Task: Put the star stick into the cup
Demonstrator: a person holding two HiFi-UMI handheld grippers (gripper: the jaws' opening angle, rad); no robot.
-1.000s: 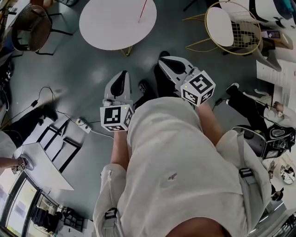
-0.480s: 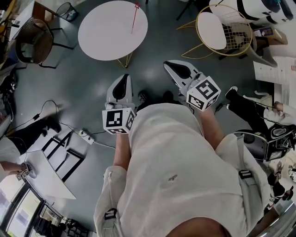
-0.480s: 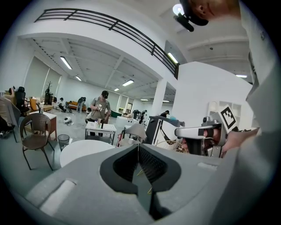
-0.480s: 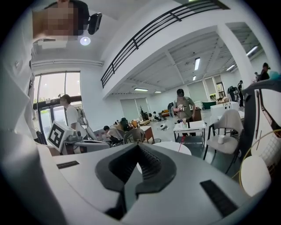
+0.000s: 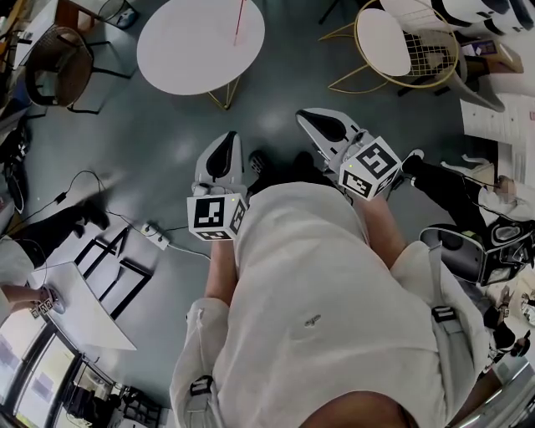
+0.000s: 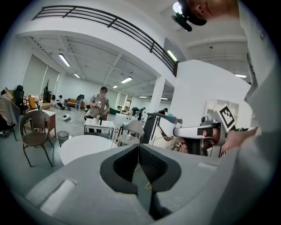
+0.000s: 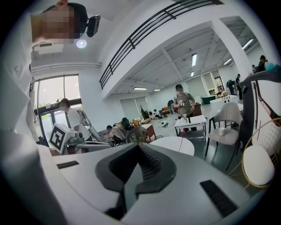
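Note:
The star stick (image 5: 239,18), a thin red rod, lies on the round white table (image 5: 192,50) at the top of the head view. From the right gripper view the star stick (image 7: 180,143) is a faint red line on that table. A small white cup (image 7: 221,131) stands on a grey chair seat beyond it. My left gripper (image 5: 222,144) and right gripper (image 5: 316,124) hang over the grey floor in front of my body, well short of the table. Both are shut with nothing between them. The left gripper's (image 6: 138,147) and the right gripper's (image 7: 139,146) tips meet in their own views.
A gold wire chair with a white seat (image 5: 393,38) stands right of the table, and a brown wicker chair (image 5: 58,63) left of it. A power strip with cables (image 5: 155,230) lies on the floor at left. A person's legs (image 5: 451,196) reach in at right.
The head view has drifted, so the table now sits a little further left and higher in it. Both grippers stay shut and hold about the same place.

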